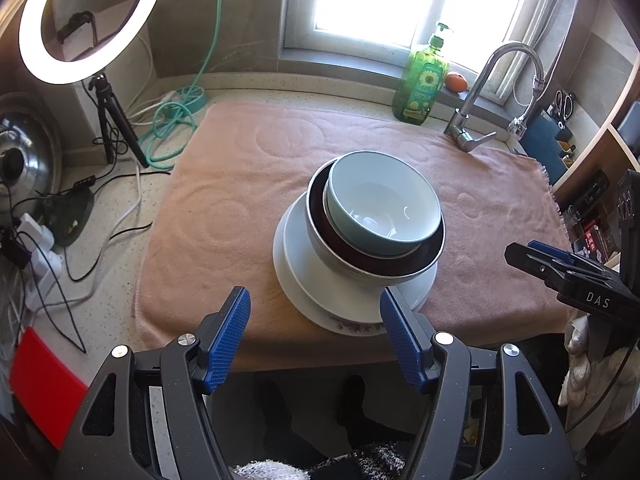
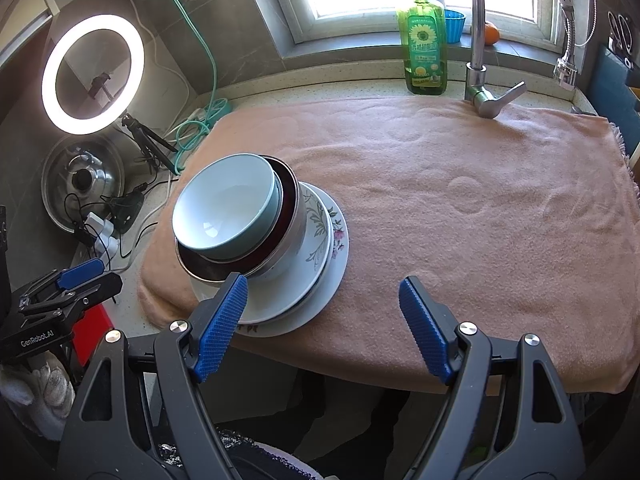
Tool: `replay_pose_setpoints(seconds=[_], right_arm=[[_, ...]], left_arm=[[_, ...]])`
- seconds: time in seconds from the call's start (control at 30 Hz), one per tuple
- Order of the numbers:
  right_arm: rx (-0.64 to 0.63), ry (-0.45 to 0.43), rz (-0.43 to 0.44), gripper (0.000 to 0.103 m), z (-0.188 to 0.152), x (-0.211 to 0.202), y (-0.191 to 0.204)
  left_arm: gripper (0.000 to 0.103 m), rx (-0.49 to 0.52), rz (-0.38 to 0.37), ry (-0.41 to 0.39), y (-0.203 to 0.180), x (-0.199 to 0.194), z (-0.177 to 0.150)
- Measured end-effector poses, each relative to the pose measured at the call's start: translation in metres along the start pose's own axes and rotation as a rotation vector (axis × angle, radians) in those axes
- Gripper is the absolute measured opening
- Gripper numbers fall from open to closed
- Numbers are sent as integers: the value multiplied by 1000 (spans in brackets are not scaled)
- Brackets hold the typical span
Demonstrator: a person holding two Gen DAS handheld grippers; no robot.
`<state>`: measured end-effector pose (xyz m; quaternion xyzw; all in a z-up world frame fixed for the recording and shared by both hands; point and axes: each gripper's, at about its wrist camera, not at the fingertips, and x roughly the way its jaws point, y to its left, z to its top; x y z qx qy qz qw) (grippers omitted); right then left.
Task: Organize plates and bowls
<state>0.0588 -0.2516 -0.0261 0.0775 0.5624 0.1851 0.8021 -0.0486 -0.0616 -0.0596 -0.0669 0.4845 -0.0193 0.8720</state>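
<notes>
A pale blue bowl point(image 1: 376, 204) point(image 2: 228, 206) sits tilted inside a steel bowl with a dark red inside point(image 1: 352, 256) point(image 2: 292, 216). Both rest on stacked white plates point(image 1: 304, 276), the lower ones flower-patterned point(image 2: 324, 224), on a pink towel point(image 1: 240, 208) point(image 2: 460, 200). My left gripper point(image 1: 315, 320) hovers open at the towel's near edge, just short of the stack, with nothing between its blue pads. My right gripper point(image 2: 323, 312) is open over the towel to the right of the stack, empty. Each gripper shows at the edge of the other's view.
A green soap bottle point(image 1: 420, 80) point(image 2: 426, 48) and a chrome faucet point(image 1: 480, 92) point(image 2: 480, 40) stand at the towel's far edge by the window. At the left are a ring light on a tripod point(image 1: 92, 20) point(image 2: 93, 74), cables, a power strip and a steel pot lid point(image 2: 82, 180).
</notes>
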Motion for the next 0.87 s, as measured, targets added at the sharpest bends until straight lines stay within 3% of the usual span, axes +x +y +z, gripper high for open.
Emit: replay_pose_setpoints(seconds=[0.23, 0.87], right_arm=[[0, -9, 6, 81, 1, -1, 2], [15, -7, 10, 81, -1, -3, 0]], left_arm=[[67, 6, 2, -48, -2, -8, 3], [67, 25, -4, -74, -8, -9, 6]])
